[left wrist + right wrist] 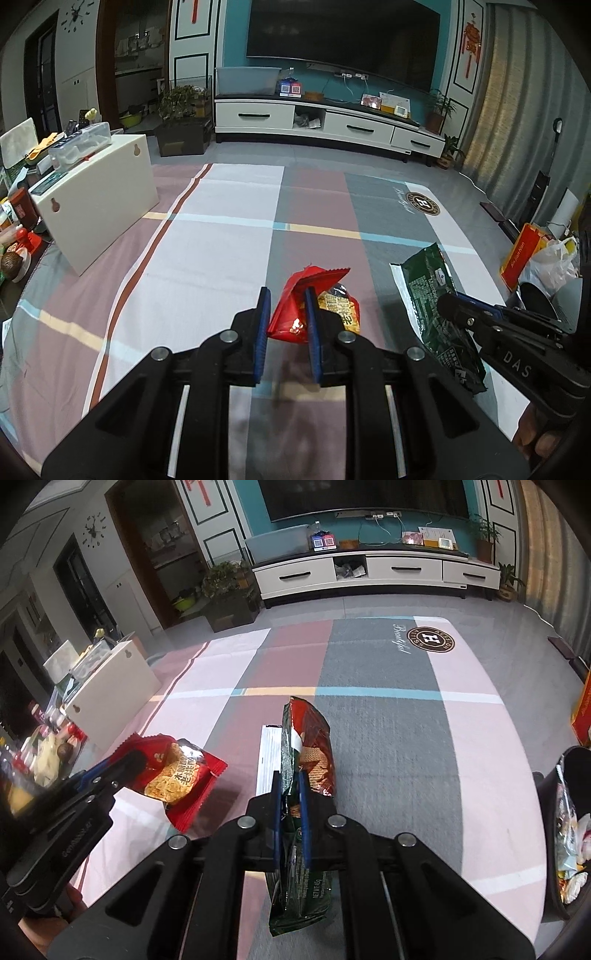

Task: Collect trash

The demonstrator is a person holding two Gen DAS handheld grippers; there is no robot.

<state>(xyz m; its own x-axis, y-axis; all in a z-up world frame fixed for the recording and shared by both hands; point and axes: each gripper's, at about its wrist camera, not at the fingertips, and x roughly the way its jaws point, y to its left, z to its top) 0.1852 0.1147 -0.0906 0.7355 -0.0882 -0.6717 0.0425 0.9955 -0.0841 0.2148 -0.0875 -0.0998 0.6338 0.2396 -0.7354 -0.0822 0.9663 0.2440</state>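
Between left tongs (286, 295) – red wrapper (295, 317); right tongs (288, 779) – green bag (310, 746).

- The snack wrapper (295, 314) sits between the left gripper (286, 306)'s fingers, above the patterned cloth (207, 258).
- The chip bag (306, 775) stands on edge between the right gripper (288, 794)'s fingers, to the right of the snack wrapper.
- A bin (554, 812) stands at the cloth's right edge.
- A white board (99, 206) stands at the left edge.
- The TV cabinet (332, 122) runs along the far wall beyond the cloth.
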